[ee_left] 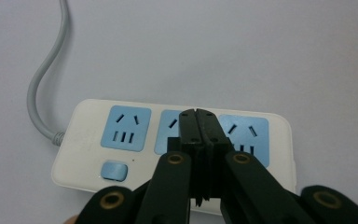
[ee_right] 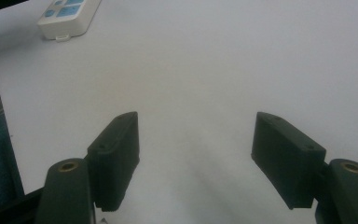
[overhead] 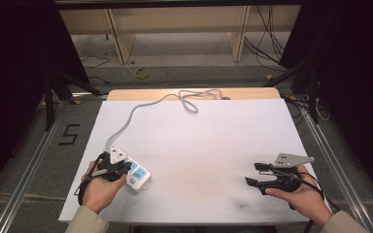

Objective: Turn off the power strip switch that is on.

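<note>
On the white table (overhead: 199, 145), I see the power strip (ee_left: 135, 140) with 3 blue sockets at the near left edge. My left gripper (ee_left: 198, 116) hovers over it, jaws pressed together; my right gripper (ee_right: 196, 158) is spread wide.

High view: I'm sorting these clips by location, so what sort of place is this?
Probably a lab or workshop recording bay: a white-covered table with a power strip, black curtains on both sides, and loose cables on the floor.
</note>
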Available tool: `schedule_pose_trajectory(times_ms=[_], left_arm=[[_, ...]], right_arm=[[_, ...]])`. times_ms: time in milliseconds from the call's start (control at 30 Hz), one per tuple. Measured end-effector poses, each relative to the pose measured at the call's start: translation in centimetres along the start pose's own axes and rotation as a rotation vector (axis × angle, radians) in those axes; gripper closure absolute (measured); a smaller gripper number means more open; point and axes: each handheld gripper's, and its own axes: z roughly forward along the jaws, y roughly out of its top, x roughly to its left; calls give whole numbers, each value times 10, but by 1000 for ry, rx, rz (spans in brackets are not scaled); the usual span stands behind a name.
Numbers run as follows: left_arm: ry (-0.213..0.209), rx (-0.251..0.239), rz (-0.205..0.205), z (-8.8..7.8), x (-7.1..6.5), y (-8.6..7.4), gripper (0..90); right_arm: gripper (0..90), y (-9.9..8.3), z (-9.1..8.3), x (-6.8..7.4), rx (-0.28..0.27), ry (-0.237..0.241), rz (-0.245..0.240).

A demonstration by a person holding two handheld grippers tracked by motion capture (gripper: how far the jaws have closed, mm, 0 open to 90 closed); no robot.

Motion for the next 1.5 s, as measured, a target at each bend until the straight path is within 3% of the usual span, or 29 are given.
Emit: schedule_pose_trajectory(times_ms=[567, 900, 1500], left_arm=[[18, 44, -2, 4, 9, -6, 900], [-1, 97, 11, 12, 10, -9, 900], [-2, 125, 28, 15, 9, -10, 900]], right_arm=[[325, 0, 0, 0, 6, 0, -5], [325, 0, 0, 0, 8, 1, -4], [325, 0, 0, 0, 7, 1, -6]])
